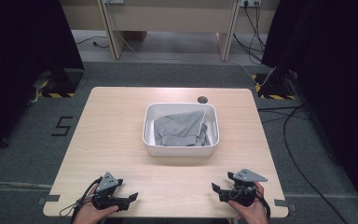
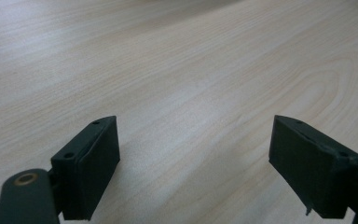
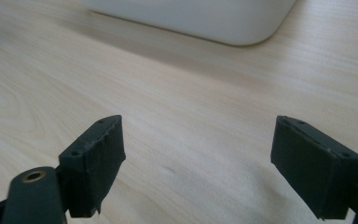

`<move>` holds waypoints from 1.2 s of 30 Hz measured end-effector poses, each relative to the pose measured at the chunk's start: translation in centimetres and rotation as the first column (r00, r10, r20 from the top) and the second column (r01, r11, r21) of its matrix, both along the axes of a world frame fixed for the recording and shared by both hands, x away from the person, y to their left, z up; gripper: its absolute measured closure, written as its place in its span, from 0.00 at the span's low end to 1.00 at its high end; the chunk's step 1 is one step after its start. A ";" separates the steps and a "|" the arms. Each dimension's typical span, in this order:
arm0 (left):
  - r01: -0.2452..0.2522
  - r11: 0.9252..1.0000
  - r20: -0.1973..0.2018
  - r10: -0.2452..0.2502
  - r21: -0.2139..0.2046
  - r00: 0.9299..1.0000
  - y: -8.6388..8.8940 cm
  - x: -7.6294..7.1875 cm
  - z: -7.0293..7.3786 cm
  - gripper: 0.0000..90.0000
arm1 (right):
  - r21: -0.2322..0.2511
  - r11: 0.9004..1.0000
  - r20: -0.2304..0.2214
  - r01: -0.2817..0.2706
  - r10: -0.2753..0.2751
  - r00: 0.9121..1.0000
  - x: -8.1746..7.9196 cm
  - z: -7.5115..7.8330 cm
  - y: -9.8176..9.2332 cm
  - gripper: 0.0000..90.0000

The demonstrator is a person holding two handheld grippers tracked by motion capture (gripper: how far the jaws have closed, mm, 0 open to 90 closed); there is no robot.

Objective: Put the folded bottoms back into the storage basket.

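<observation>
In the high view, a white tub (image 1: 181, 140) sits mid-table (image 1: 121, 121) with a grey cloth (image 1: 179, 128) crumpled inside it. The left gripper (image 1: 129, 198) and right gripper (image 1: 216, 188) rest near the table's near edge, well apart from the tub, each held in a hand. In the left gripper view, the jaws stand wide apart over bare wood, nothing between them. In the right gripper view, the jaws also gape empty, the tub (image 3: 200, 18) ahead of them.

Light wood table (image 1: 121, 140); white tub (image 1: 151, 135) at centre, directly on it, holding grey cloth (image 1: 179, 127).
</observation>
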State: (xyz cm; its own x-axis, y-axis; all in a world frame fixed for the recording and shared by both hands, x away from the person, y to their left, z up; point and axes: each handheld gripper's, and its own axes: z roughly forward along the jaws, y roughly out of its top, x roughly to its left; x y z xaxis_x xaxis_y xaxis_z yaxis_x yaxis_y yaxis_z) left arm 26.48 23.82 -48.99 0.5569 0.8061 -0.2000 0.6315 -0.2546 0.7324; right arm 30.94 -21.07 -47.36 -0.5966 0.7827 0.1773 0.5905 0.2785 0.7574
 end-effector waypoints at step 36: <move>0.019 0.994 0.075 -0.027 0.109 0.997 0.1 -2.6 -0.9 0.11 | -0.126 0.992 0.104 0.010 0.003 0.995 -2.4 -2.4 0.3 0.12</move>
